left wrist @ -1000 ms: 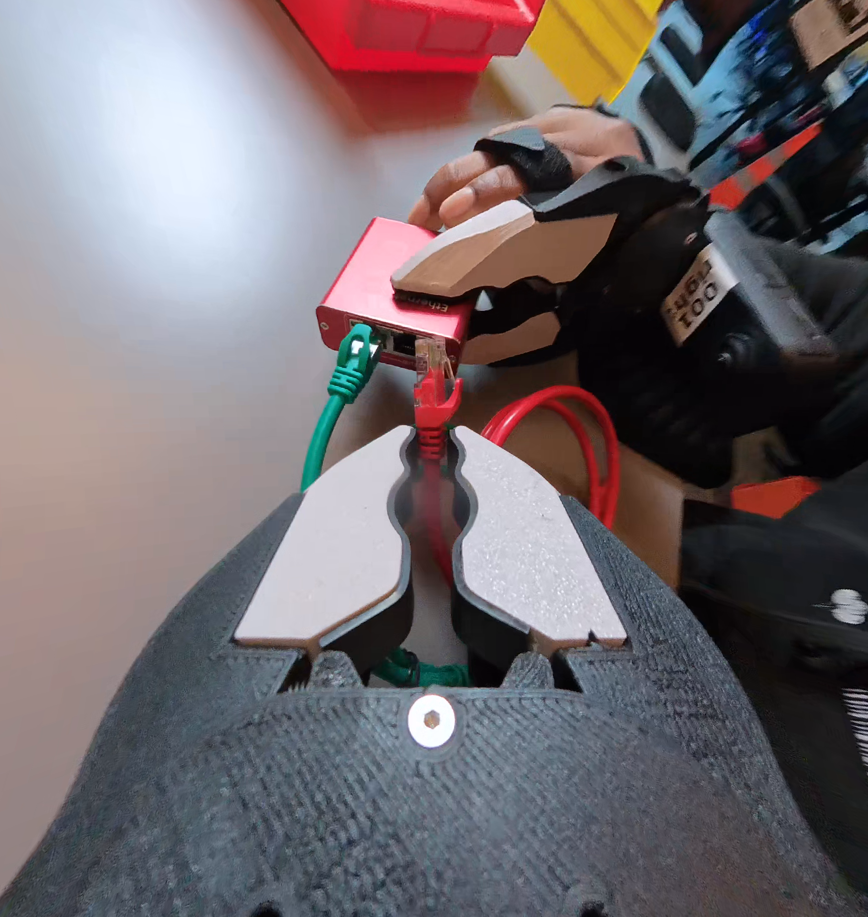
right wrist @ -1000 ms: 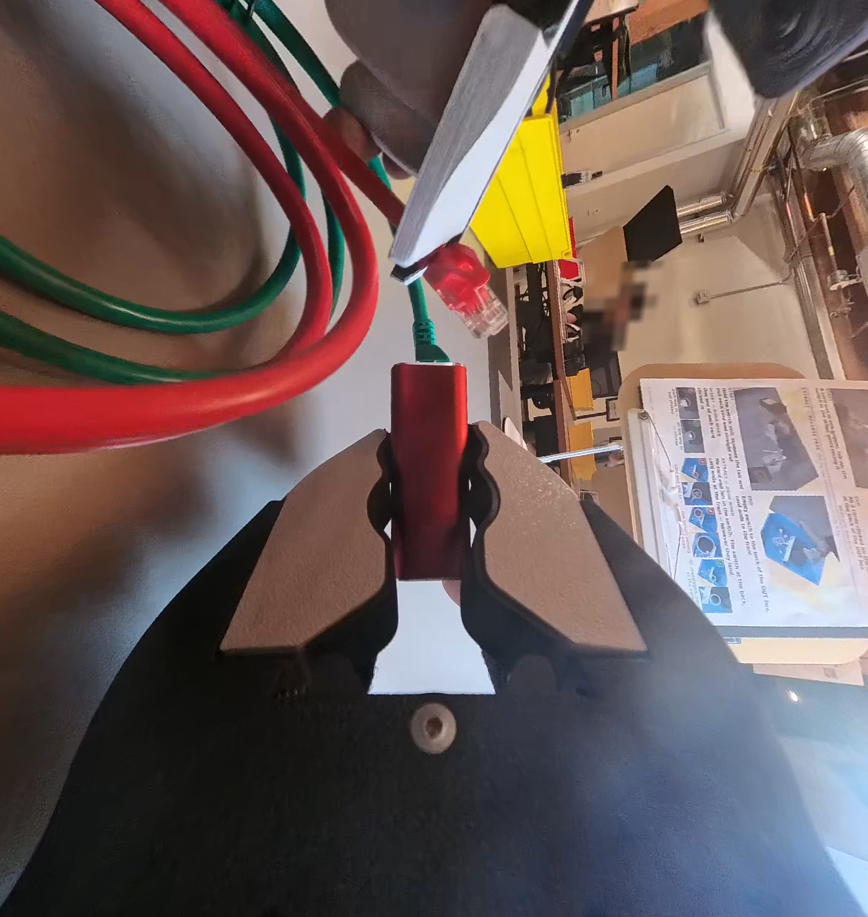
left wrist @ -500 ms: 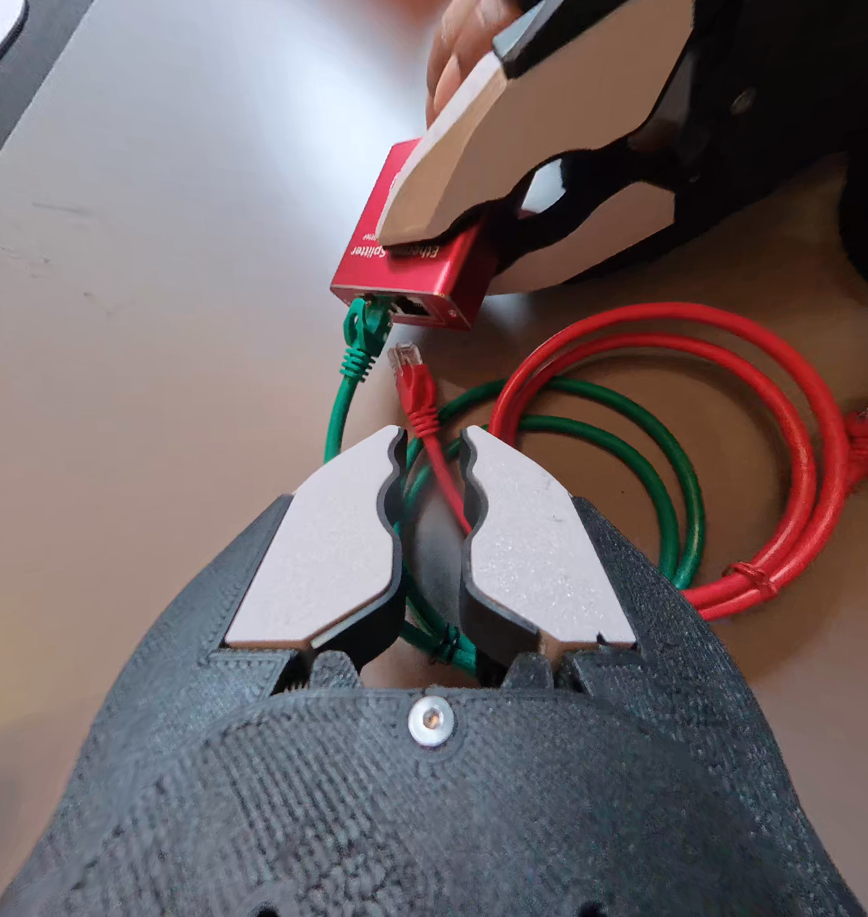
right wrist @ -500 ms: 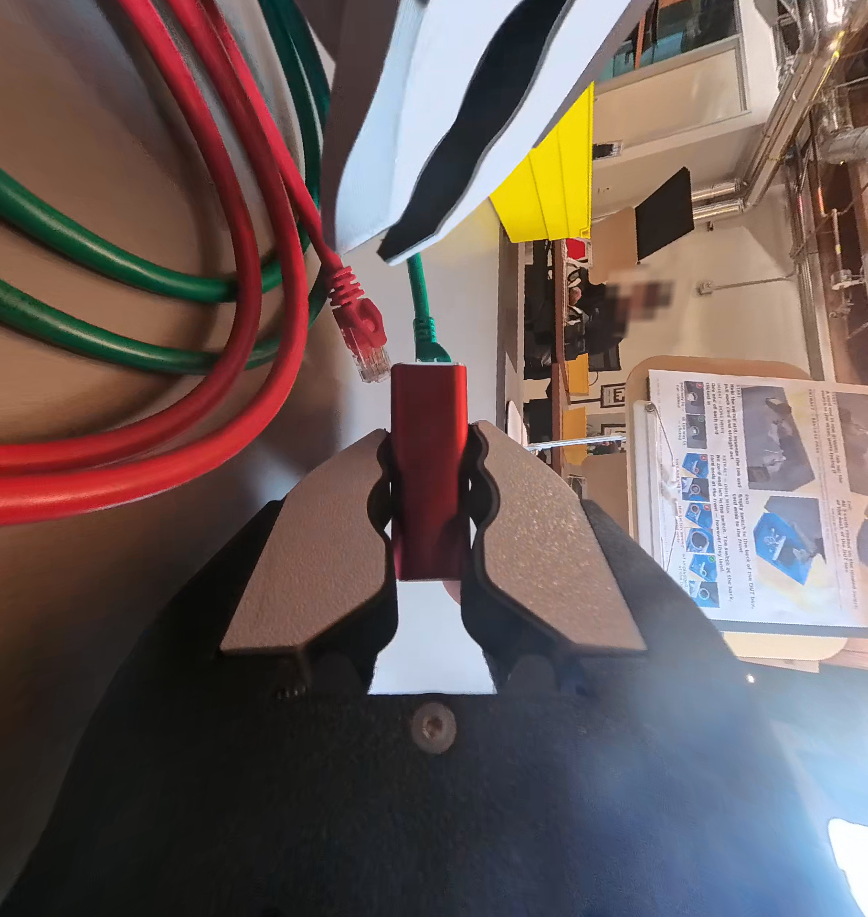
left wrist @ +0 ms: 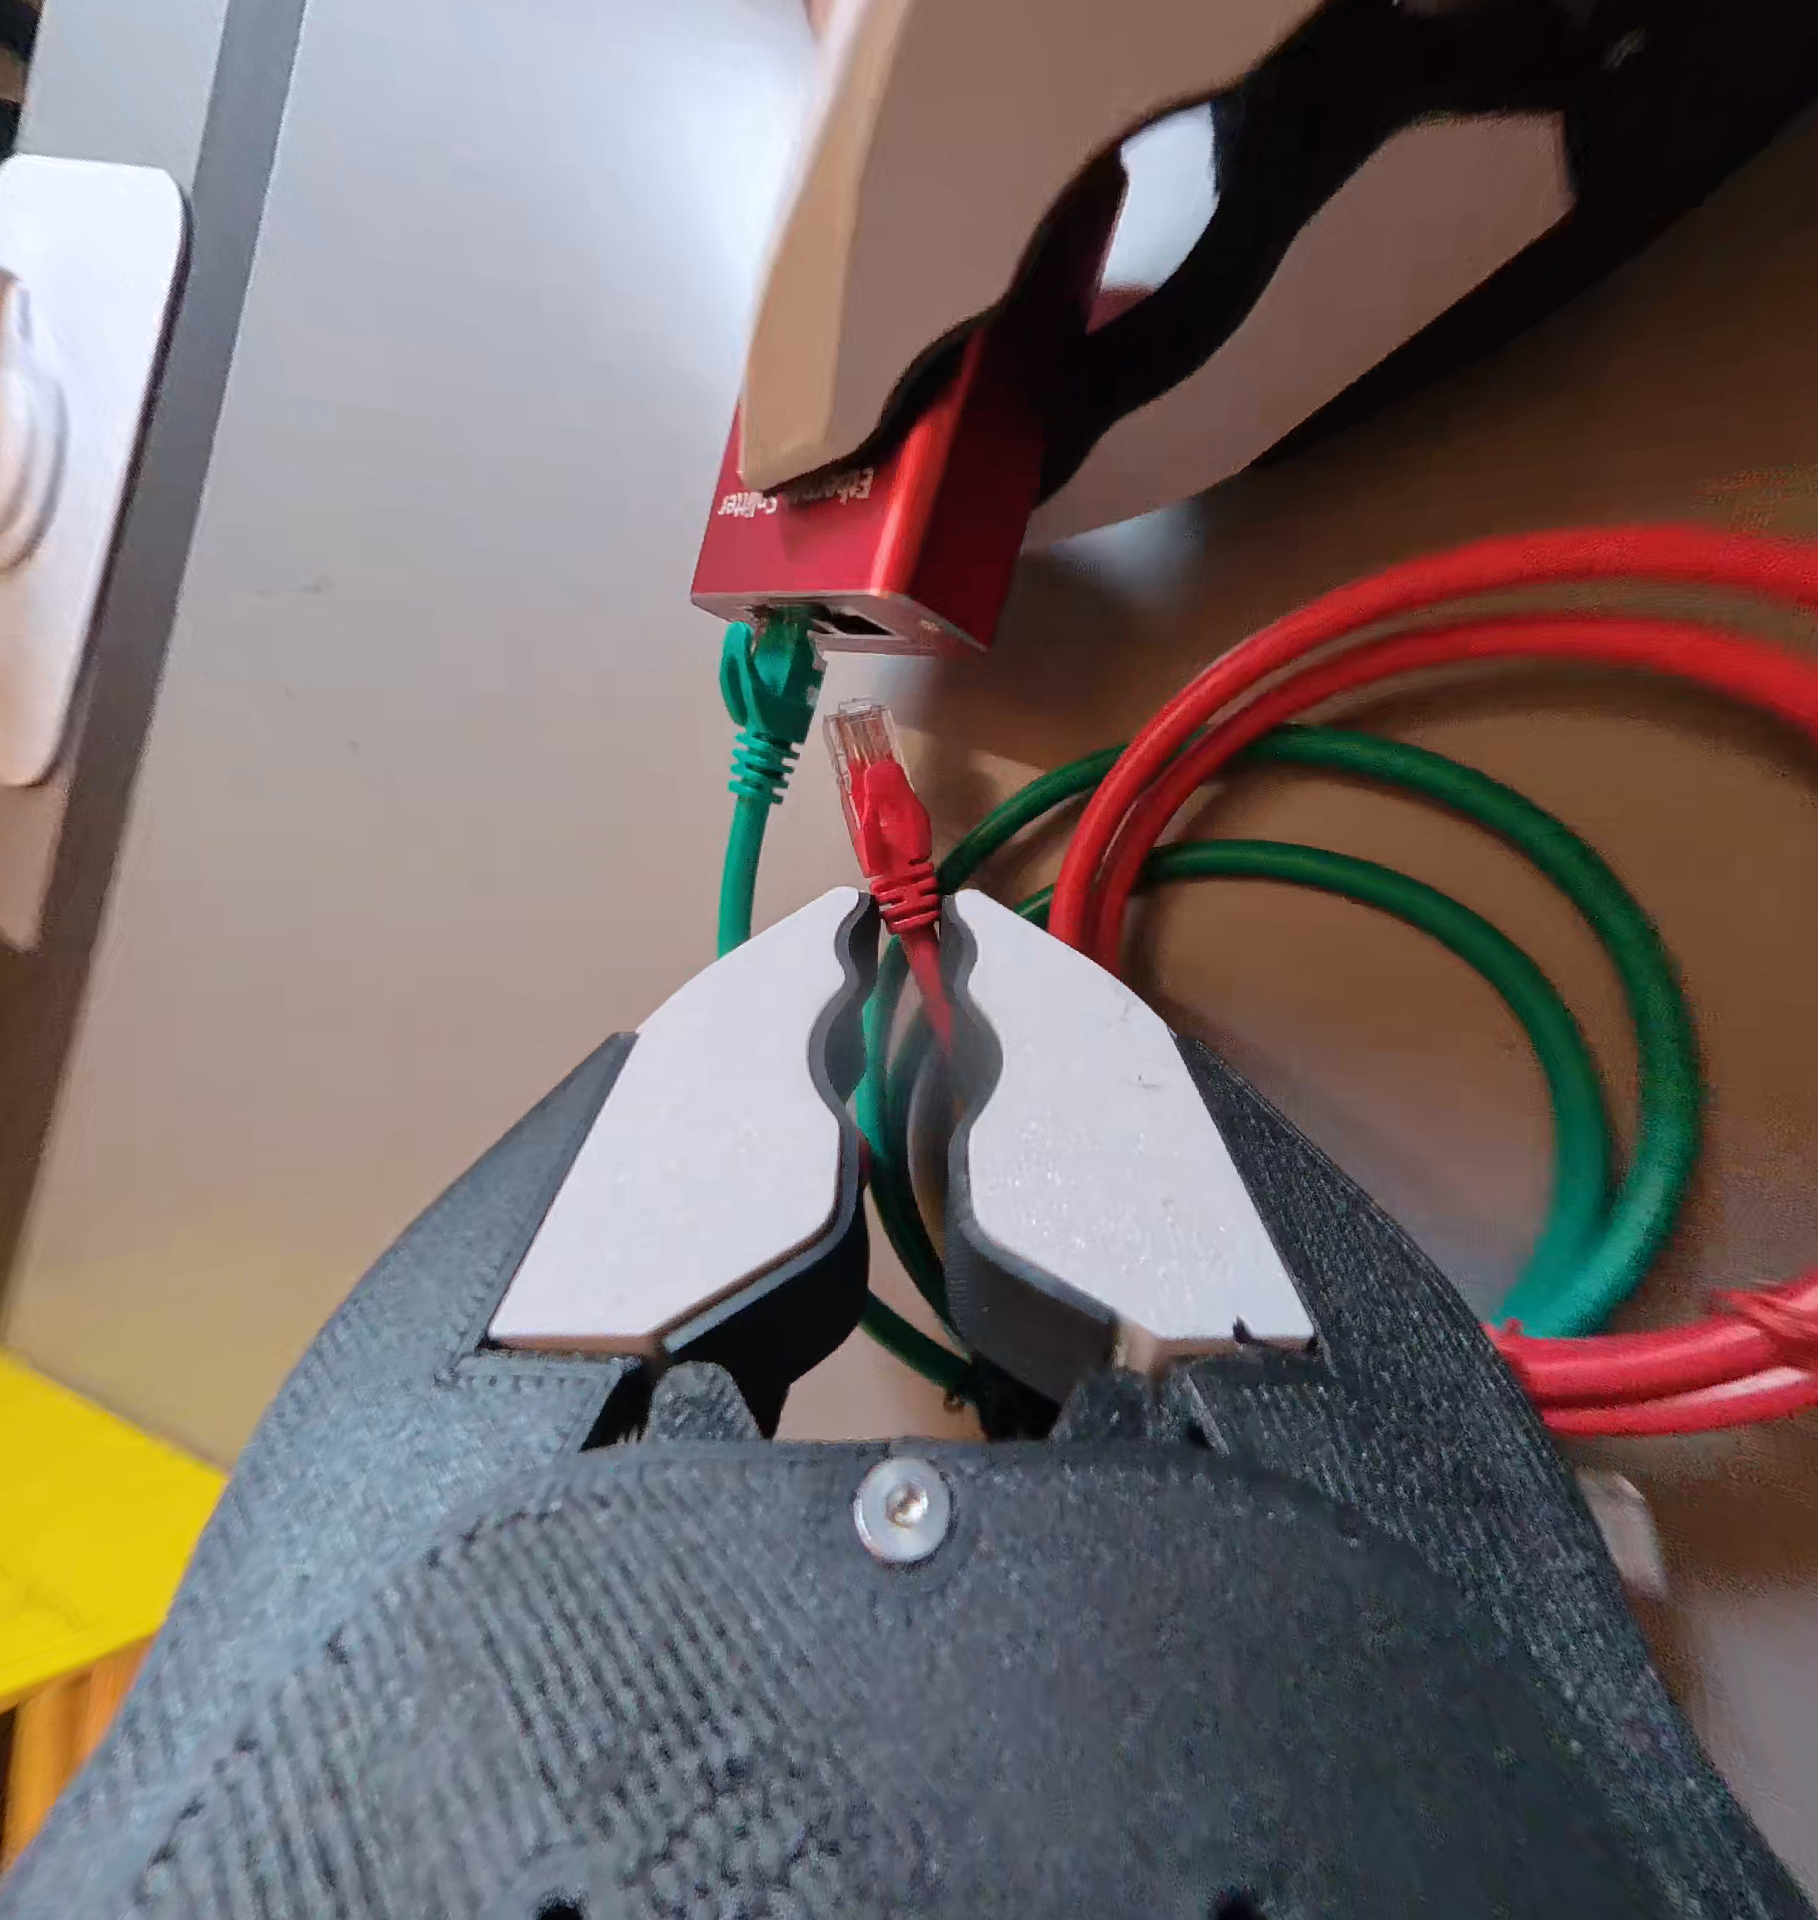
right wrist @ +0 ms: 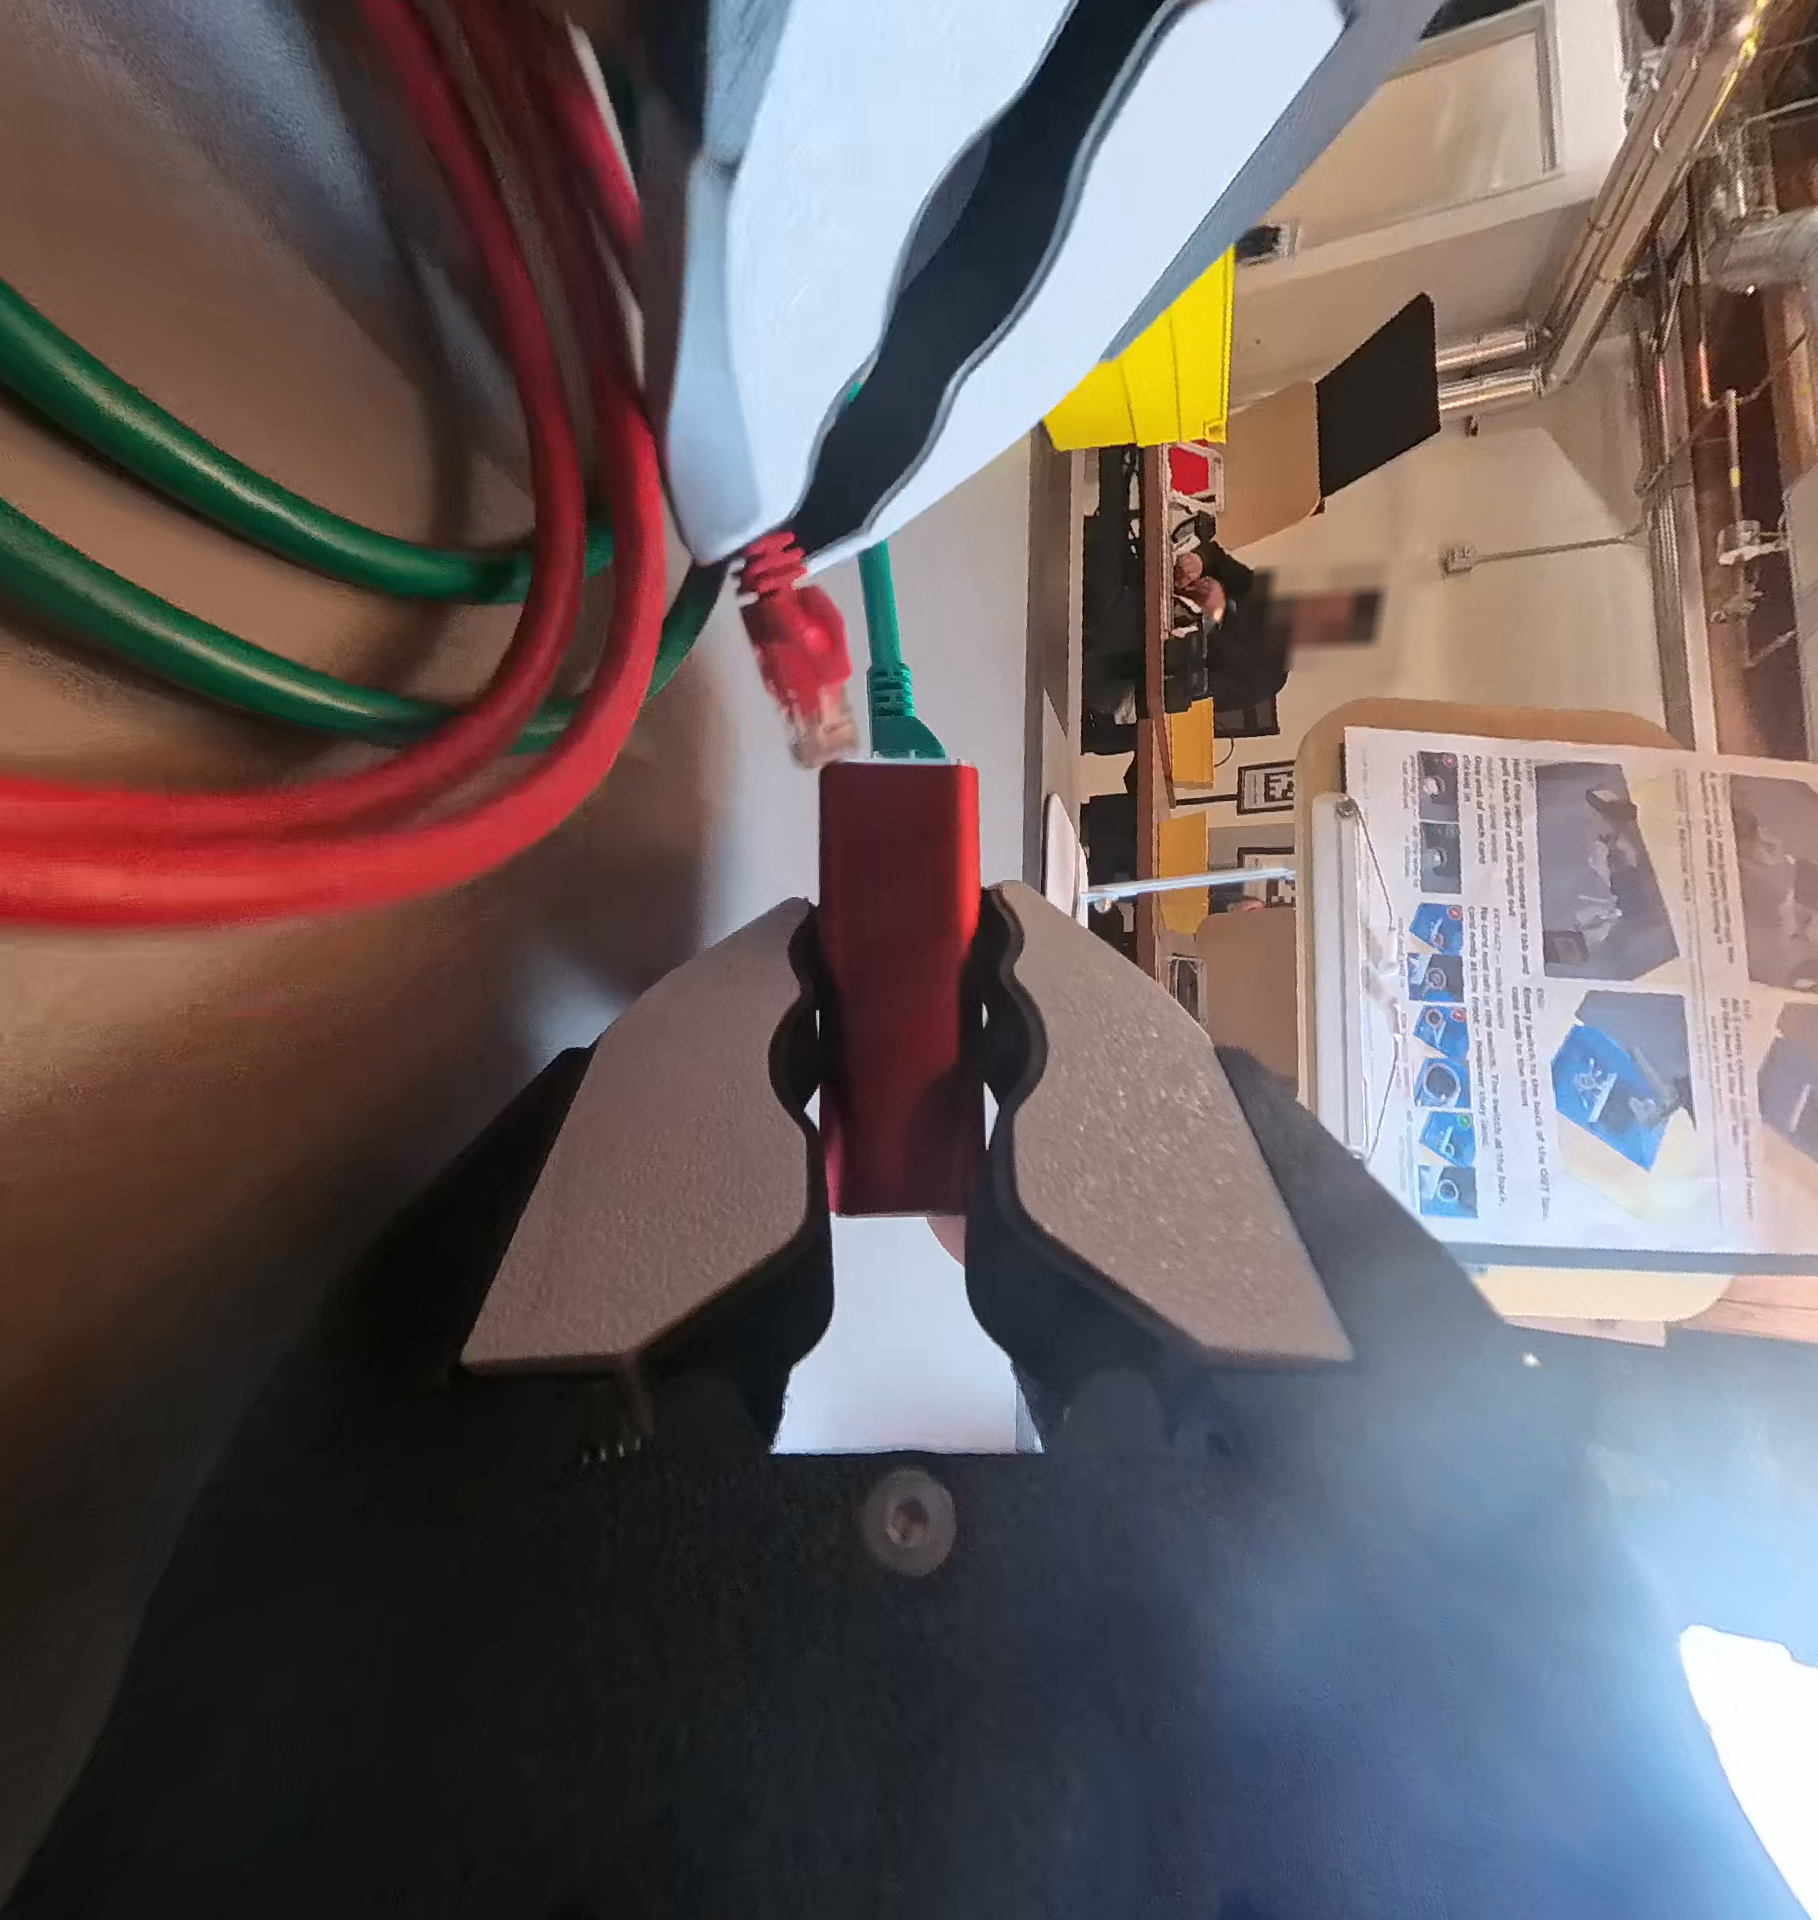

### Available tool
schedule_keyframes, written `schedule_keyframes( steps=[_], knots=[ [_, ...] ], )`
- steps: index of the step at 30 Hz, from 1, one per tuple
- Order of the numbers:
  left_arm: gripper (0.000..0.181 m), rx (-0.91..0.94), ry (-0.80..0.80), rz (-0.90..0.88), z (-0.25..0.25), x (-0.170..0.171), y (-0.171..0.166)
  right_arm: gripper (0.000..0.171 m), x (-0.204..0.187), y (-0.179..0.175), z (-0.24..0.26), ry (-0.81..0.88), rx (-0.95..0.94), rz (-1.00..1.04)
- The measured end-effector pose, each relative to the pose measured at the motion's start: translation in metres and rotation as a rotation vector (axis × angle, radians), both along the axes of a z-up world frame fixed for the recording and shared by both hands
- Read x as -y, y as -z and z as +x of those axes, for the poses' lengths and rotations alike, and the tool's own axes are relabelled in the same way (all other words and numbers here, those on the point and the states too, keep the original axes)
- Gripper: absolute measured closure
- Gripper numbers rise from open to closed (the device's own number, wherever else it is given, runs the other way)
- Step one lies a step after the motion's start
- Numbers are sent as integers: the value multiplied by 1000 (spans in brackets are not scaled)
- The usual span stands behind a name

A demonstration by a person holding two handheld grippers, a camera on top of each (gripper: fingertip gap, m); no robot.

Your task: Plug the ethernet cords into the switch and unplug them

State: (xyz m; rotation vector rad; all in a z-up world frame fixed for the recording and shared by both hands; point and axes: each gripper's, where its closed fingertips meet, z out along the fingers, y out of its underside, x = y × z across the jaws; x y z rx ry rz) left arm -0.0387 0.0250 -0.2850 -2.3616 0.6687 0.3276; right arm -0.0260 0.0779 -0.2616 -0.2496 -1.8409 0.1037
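Plugging step: left gripper clamped on red ethernet cord, plug at 6 o'clock of the free port (1 taken by green cord) — right gripper clamped on red switch. Next — align, push straight in.

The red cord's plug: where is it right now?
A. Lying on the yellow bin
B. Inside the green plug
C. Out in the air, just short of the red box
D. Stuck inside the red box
C: in the left wrist view the red cord's plug, held by the left hand-held gripper, sits apart from the red box, while only the green plug is in a port.
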Motion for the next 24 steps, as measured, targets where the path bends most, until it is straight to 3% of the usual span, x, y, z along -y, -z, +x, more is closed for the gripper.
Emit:
schedule_keyframes(
  steps=[4, 8, 16, 24],
  knots=[
    [170, 467, 77, -54, 16, 11, -33, 145, -1, -9, 4, -9, -37, -27],
    [170, 679, 133, -173, 15, 21, -42, 145, 8, -20, 5, -40, -61, -29],
    [171, 629, 152, -352, 17, 24, -37, 145, 30, -24, 5, -94, -63, 38],
    [171, 588, 312, -495, 25, 43, -36, 145, 49, -25, 15, -168, -42, 93]
  ],
)
